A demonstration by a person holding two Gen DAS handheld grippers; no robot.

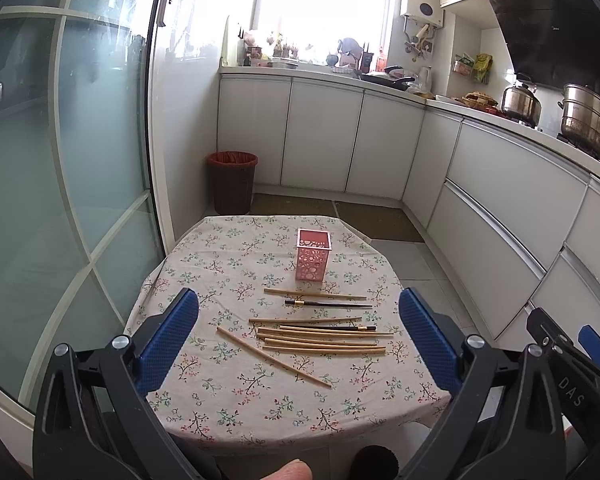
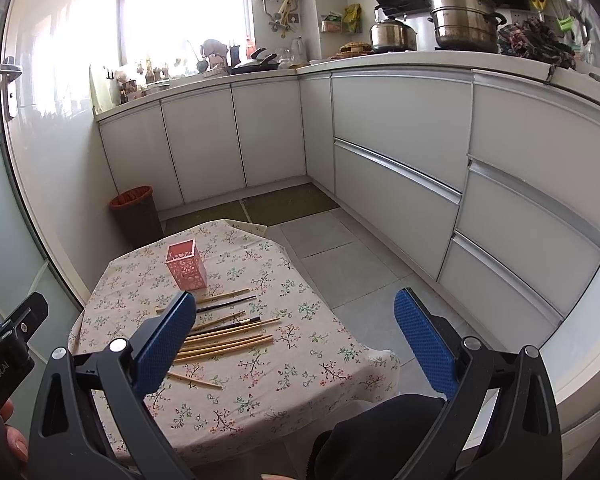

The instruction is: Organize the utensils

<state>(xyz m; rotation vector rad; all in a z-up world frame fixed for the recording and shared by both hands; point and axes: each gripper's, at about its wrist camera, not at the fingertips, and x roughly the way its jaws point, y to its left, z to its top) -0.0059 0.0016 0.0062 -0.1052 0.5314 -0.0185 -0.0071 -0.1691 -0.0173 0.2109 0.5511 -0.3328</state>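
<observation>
On the bench (image 1: 228, 392) with the flowered cloth, both my tools hang above the near edge, nothing gripped. Left tool (image 1: 298, 344) is wide open and empty; right tool (image 2: 296, 344) is wide open and empty too, off toward the bench's right edge. Chopsticks (image 1: 324, 334) lie loose in a rough stack mid-bench, long axes running left-right across my view. One stray chopstick (image 1: 272, 356) lies diagonal at the left, its near end pointing right. Two dark ones are mixed in. Pink holder (image 1: 313, 255) stands upright just behind them, not touching. Risks, my guess: thin sticks roll or scissor when pinched, cloth bunches under the fingertips, a bumped light holder tips.
</observation>
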